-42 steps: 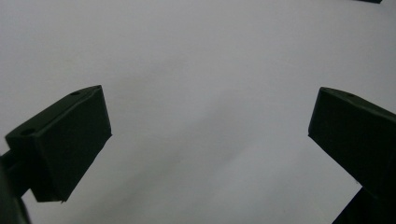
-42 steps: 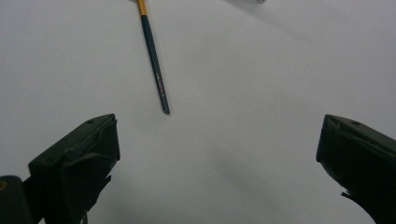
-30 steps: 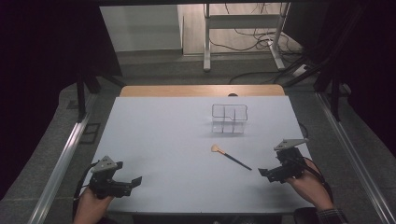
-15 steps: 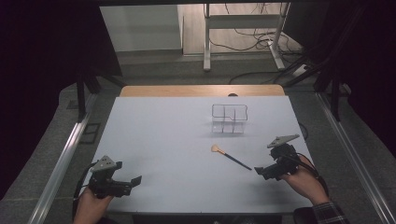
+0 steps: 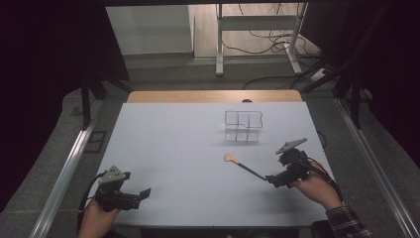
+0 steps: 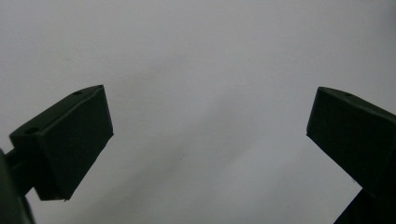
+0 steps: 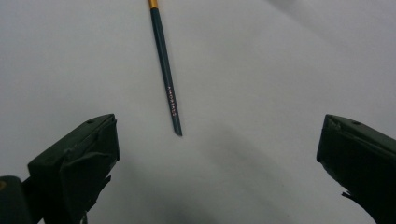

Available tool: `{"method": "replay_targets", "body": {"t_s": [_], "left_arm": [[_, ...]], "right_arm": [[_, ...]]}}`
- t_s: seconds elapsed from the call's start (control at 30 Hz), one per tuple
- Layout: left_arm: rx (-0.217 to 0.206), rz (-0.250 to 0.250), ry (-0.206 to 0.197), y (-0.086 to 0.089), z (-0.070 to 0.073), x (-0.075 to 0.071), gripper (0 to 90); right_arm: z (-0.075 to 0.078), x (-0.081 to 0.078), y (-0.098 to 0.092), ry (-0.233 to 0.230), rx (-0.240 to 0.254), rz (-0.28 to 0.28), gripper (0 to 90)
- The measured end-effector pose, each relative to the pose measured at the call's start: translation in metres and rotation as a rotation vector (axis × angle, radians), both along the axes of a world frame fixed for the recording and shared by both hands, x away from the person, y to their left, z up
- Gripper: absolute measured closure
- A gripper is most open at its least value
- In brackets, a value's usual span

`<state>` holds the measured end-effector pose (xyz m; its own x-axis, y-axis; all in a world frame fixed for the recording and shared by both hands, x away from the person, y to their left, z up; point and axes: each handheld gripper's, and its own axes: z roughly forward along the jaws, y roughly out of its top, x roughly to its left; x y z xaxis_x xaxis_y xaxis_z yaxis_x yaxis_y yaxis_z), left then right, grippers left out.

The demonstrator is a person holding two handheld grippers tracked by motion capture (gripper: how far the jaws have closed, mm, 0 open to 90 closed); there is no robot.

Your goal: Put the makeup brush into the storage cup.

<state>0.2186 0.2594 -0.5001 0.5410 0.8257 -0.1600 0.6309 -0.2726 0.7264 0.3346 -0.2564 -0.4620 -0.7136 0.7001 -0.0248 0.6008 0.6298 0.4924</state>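
Two tools spread wide — right tool (image 7: 217, 154) near paintbrush (image 7: 166, 74) tip, apart.

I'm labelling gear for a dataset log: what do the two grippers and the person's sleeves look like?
Both the left gripper and the right gripper are black, each topped by a grey three-cornered plate, with a black cable trailing back. Their jaws are blocky and black. A plaid sleeve shows at the right wrist.

Overhead view; two close gripper views
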Motion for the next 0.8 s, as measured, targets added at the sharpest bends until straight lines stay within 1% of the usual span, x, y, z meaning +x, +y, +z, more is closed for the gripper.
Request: {"method": "replay_targets", "body": {"t_s": [0.17,0.3,0.7,0.8], "left_arm": [[-0.001,-0.001,-0.003,0.0,0.0,0.0,0.8],[0.001,-0.003,-0.006,0.0,0.0,0.0,0.9],[0.013,-0.008,-0.004,0.0,-0.001,0.0,0.9],[0.012,-0.008,-0.005,0.0,-0.001,0.0,0.9]], "right_arm": [[-0.001,0.005,0.004,0.028,0.0,-0.004,0.0],[-0.003,0.009,0.008,0.038,-0.008,-0.008,0.0],[-0.007,0.02,0.021,0.054,-0.02,0.017,0.0],[-0.009,0.023,0.026,0.058,-0.033,0.028,0.0]]}}
